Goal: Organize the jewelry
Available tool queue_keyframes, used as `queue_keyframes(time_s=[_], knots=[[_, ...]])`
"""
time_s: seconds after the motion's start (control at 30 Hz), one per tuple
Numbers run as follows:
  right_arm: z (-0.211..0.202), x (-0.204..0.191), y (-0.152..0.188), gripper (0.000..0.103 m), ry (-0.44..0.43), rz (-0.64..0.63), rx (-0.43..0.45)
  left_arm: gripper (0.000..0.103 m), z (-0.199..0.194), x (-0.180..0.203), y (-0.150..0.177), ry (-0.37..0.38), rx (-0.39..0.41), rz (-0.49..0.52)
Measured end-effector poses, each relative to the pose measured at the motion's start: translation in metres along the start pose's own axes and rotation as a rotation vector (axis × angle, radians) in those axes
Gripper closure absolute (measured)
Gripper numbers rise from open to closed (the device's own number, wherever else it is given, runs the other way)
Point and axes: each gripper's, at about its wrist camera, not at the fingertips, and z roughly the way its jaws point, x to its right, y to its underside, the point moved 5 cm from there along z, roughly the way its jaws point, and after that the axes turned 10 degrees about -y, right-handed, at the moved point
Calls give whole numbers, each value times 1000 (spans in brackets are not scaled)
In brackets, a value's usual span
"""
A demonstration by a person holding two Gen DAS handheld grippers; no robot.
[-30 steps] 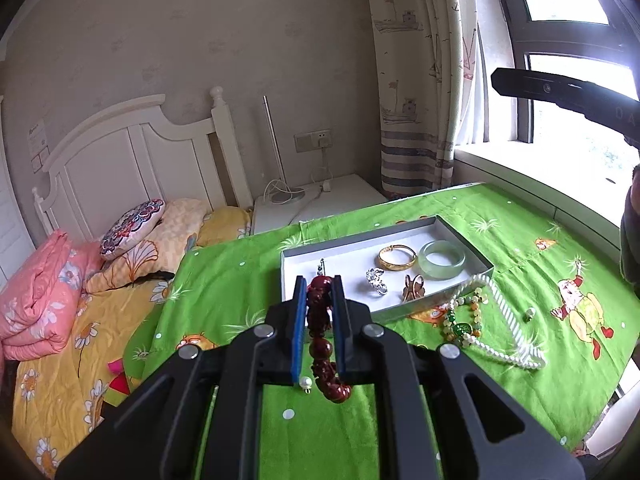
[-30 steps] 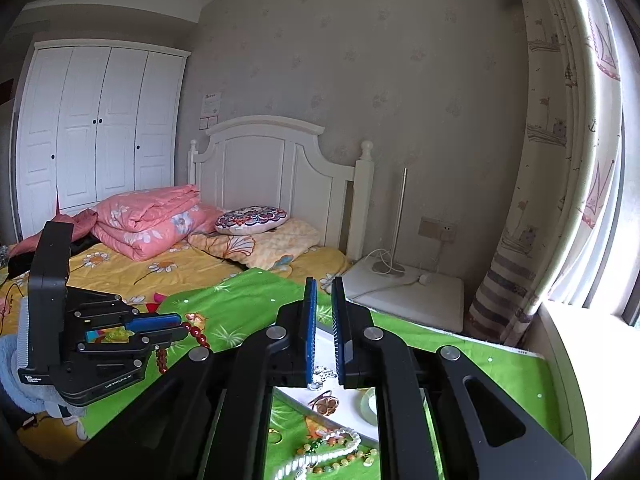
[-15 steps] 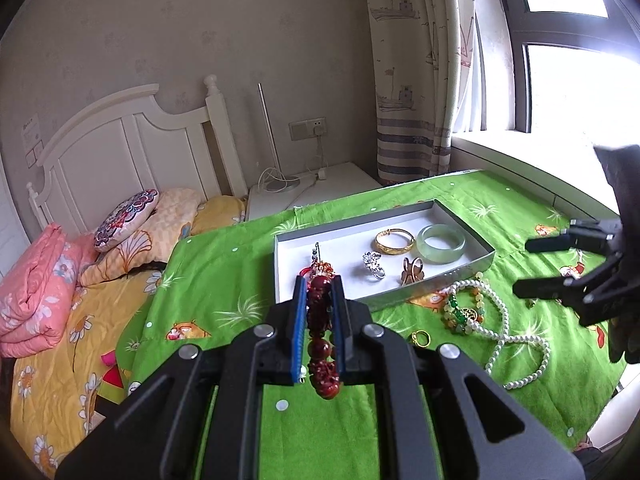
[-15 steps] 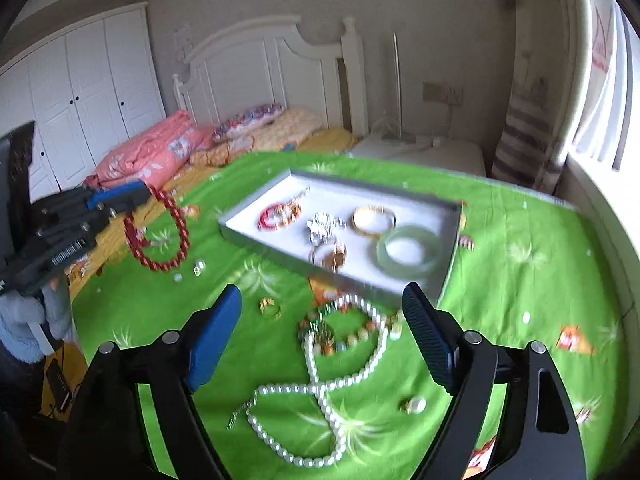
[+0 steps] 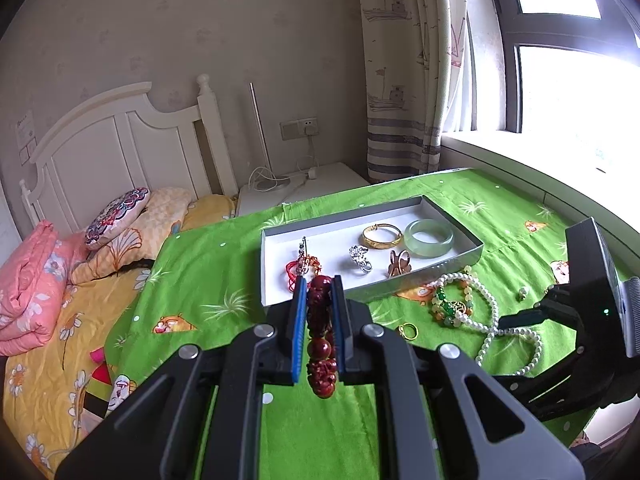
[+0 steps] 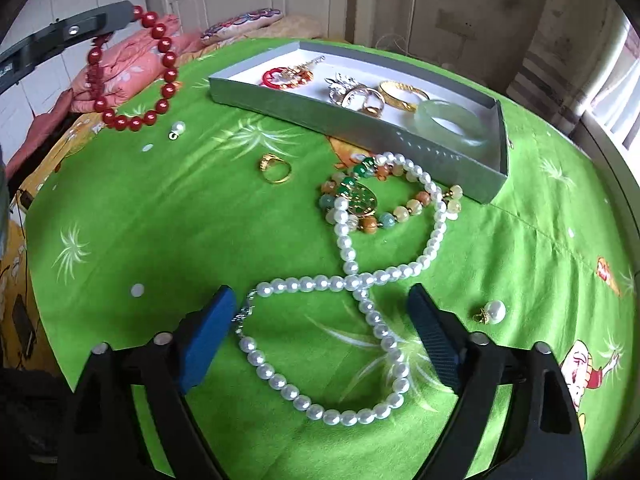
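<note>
- The red bracelet (image 5: 320, 340) hangs clamped between the pads of the left gripper (image 5: 319, 320), its loop dangling below the fingers, clear of the green cloth (image 6: 160, 220).
- Straight ahead of those fingers, just past their tips, lies the tray (image 5: 460, 262); its long axis runs across the line of the fingers, and its near left corner is the closest part.
- In the tray sit a red charm (image 5: 298, 270), a silver piece (image 5: 360, 258), a gold bangle (image 5: 382, 235) and a jade bangle (image 5: 429, 238).
- The right gripper (image 6: 320, 332) stands with fingers wide apart, low over the pearl necklace (image 6: 352, 280), whose near loop lies between the two pads.
- The necklace's long axis runs forward, away from the fingers toward the tray, crossing over the mixed-bead bracelet (image 6: 384, 216).
- Left of the right fingers and further off lie a gold ring (image 6: 276, 168) and a loose pearl (image 6: 178, 128); another pearl (image 6: 494, 312) lies just right of the right pad.
- The right gripper is nearer the necklace; the left is nearer the tray, so a short forward carry looks likely to bring the red bracelet over it.
</note>
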Motion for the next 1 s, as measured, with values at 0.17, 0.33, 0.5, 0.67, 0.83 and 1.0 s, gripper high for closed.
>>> queue_keyframes(time_s=[0.17,0.33,0.5,0.67,0.83,1.0], knots=[[-13,-14,10,90,38,-58,40,92,-2,-7,3,2,7,-14],[-45,6,2,91,-179,118,229,92,-5,-14,3,-3,10,-28],[-79,31,-25,95,-414,290,398,92,-6,-19,1,-10,13,-32],[-115,36,-53,95,-454,292,510,92,-5,-19,2,-12,7,-36],[-88,31,-45,86,-286,249,328,92,-6,-18,5,-9,4,-33],[-28,19,-5,86,-203,174,88,92,-1,-15,7,0,-7,-27]])
